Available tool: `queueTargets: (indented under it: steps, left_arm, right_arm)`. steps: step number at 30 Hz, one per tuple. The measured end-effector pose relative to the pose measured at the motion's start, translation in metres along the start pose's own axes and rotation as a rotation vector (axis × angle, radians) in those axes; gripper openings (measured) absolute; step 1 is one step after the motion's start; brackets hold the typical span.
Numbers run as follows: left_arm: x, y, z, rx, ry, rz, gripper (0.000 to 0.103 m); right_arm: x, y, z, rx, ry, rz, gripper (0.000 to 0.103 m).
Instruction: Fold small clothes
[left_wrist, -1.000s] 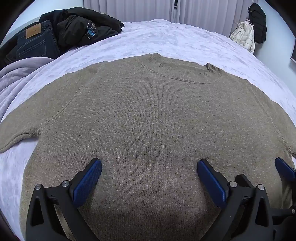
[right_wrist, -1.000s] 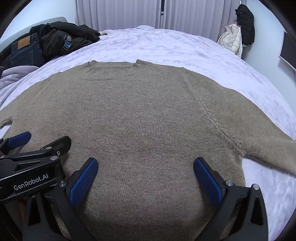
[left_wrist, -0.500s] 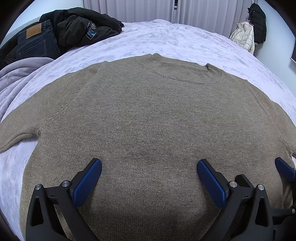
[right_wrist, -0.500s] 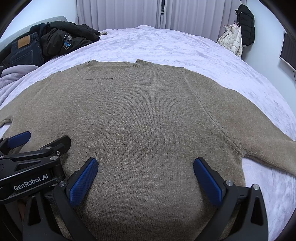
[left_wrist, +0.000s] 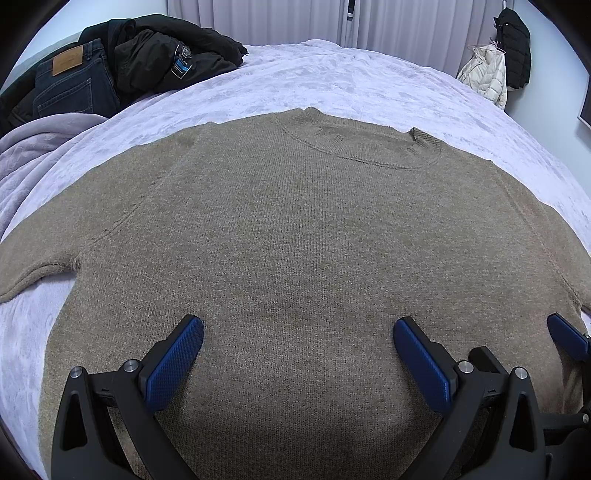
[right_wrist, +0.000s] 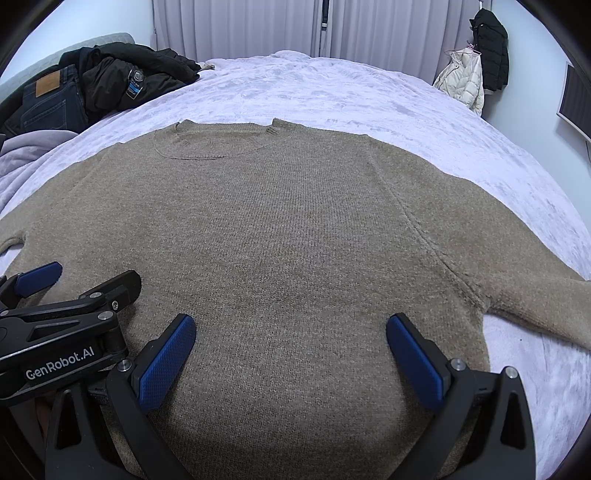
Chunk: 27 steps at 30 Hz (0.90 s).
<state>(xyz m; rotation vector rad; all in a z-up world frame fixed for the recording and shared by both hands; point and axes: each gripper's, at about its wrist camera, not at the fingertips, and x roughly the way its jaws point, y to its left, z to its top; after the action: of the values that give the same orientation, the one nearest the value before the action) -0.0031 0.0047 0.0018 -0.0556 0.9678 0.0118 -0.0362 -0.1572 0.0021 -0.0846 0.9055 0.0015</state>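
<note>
Left wrist view: left gripper — blue textured pads spread wide, holding nothing, poised above the brown knitted wool sweater, which lies flat on the pale lilac plush bedspread.

Right wrist view: right gripper — equally wide apart, empty, over the sweater's lower body; left gripper just beside.

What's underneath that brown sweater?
The brown sweater lies flat on a lilac bedspread, which shows all around it. Whatever lies directly beneath the knit is covered. Both open tongs hover above it.
</note>
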Motion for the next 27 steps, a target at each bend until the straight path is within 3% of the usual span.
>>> queueTargets:
  steps: [21, 27]
  left_arm:
    - [0.000, -0.006, 0.001, 0.004, -0.002, 0.041, 0.103]
    - [-0.014, -0.015, 0.007, 0.039, -0.007, 0.054, 0.103]
  right_arm:
    - [0.001, 0.003, 0.001, -0.013, 0.010, -0.016, 0.103]
    - [-0.003, -0.002, 0.006, -0.014, 0.036, 0.023, 0.103]
